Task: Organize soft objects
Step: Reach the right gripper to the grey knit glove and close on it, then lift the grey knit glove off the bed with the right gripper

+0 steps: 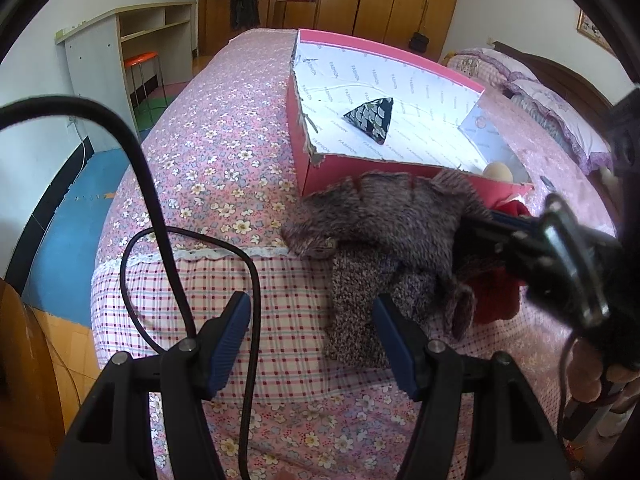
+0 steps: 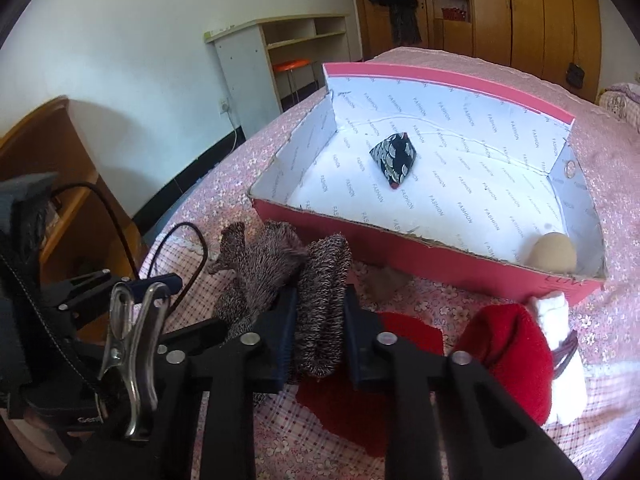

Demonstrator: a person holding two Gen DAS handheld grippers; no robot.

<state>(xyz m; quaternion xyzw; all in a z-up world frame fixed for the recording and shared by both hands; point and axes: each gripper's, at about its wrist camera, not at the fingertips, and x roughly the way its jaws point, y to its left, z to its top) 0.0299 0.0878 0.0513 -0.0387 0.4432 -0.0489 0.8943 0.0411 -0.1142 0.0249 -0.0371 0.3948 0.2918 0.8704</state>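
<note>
A fuzzy grey-mauve knitted cloth lies bunched on the bed in front of the pink cardboard box. My right gripper is shut on a fold of this knitted cloth, with both pads pressing it. A red Santa hat with white trim lies just to its right. My left gripper stands open above the checked sheet, with the cloth's edge by its right finger. Inside the box sit a black patterned pyramid pouch and a beige ball.
A black cable loops over the bed's left side, close to the left gripper. The bed edge drops to a blue floor on the left. An orange stool and a desk stand beyond. Pillows lie at the far right.
</note>
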